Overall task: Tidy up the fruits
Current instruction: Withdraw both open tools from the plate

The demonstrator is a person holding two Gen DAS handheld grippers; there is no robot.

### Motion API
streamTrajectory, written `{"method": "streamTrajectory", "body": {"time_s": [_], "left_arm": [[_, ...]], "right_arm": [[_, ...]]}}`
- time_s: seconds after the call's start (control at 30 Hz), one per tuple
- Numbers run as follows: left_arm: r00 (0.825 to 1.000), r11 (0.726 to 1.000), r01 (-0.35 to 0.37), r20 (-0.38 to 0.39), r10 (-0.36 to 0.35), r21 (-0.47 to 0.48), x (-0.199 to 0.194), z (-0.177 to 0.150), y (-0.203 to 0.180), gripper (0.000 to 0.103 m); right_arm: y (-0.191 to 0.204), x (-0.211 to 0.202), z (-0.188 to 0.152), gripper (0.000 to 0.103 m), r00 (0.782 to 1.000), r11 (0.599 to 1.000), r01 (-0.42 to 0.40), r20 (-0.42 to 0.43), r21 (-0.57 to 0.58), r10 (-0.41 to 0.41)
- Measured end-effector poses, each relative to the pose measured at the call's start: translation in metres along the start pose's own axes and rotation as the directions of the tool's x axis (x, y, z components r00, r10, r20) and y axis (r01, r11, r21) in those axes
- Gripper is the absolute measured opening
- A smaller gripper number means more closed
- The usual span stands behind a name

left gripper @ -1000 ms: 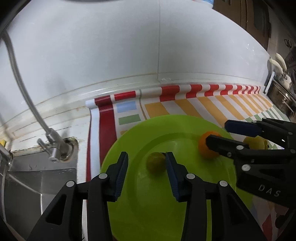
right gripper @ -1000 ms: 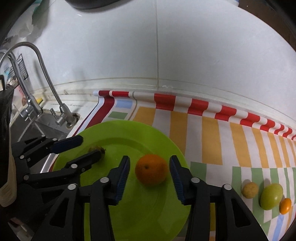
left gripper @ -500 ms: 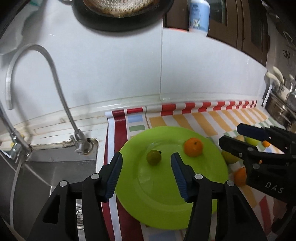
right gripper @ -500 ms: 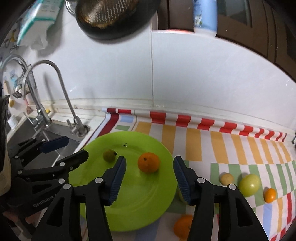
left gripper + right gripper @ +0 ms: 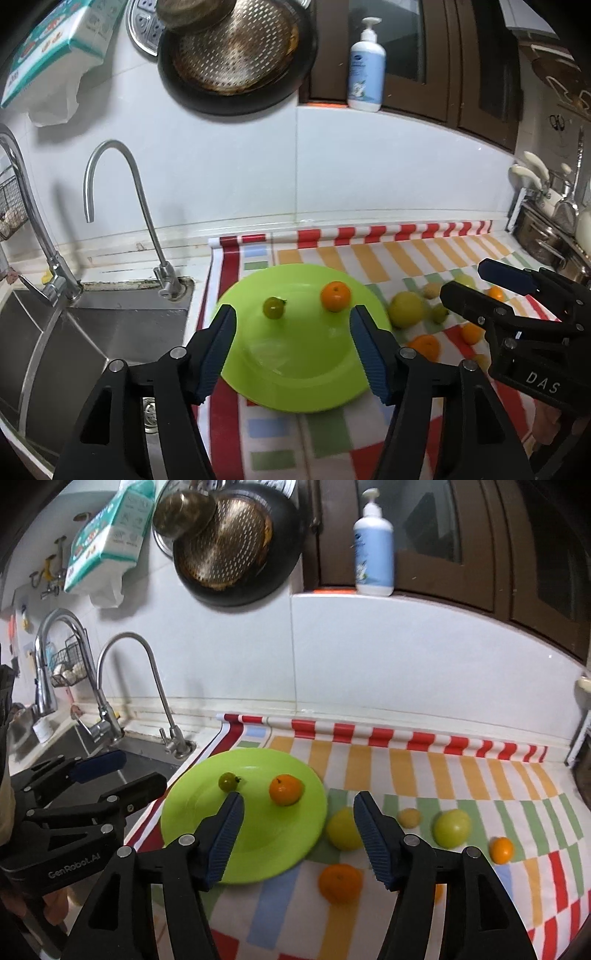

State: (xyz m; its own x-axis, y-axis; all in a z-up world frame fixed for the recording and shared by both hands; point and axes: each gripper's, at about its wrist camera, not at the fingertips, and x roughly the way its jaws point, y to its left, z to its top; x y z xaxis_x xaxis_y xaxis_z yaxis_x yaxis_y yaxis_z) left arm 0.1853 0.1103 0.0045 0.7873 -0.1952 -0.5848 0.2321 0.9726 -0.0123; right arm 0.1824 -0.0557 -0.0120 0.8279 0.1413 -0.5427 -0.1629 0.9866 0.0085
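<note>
A lime-green plate [image 5: 295, 369] [image 5: 258, 834] lies on the striped mat beside the sink. On it rest a small green fruit [image 5: 273, 307] [image 5: 228, 781] and an orange [image 5: 335, 296] [image 5: 284, 789]. My left gripper [image 5: 293, 312] [image 5: 142, 767] hovers above the plate's near side, jaws opening, nothing between them. My right gripper [image 5: 298, 796] [image 5: 464, 277] hangs over the plate's right edge, its jaws also opening and empty. On the mat to the right lie a yellow-green fruit [image 5: 343, 833], a second orange [image 5: 340, 882], a tan fruit [image 5: 409, 818], a green fruit [image 5: 452, 828] and a tiny orange [image 5: 501, 850].
A steel sink [image 5: 74, 332] with a curved tap [image 5: 147, 221] lies left of the mat [image 5: 443, 775]. A dark pan [image 5: 236, 55] hangs on the tiled wall, a pump bottle [image 5: 365, 66] stands on the ledge, and pots [image 5: 546, 240] crowd the far right.
Both grippers have drawn back and up from the plate while their jaws widened. The small green fruit and the orange stay lying on the plate.
</note>
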Motion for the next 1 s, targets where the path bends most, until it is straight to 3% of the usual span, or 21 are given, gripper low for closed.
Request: {"method": "streamTrajectory", "body": {"time_s": [0.43,1.0], "left_arm": [[0.999,1.0,0.021,0.042,-0.022,0.019,-0.032,-0.008,-0.059,0.074],[0.997,0.995,0.009,0.077,-0.016,0.1,-0.039,-0.028,-0.11,0.08]], "right_arm": [[-0.048,-0.062,-0.017,0.067,0.996,0.998,0.061,0.065,0.017,-0.062],[-0.089,-0.09,-0.05,0.067,0.993,0.995,0.093,0.074,0.026,-0.095]]}}
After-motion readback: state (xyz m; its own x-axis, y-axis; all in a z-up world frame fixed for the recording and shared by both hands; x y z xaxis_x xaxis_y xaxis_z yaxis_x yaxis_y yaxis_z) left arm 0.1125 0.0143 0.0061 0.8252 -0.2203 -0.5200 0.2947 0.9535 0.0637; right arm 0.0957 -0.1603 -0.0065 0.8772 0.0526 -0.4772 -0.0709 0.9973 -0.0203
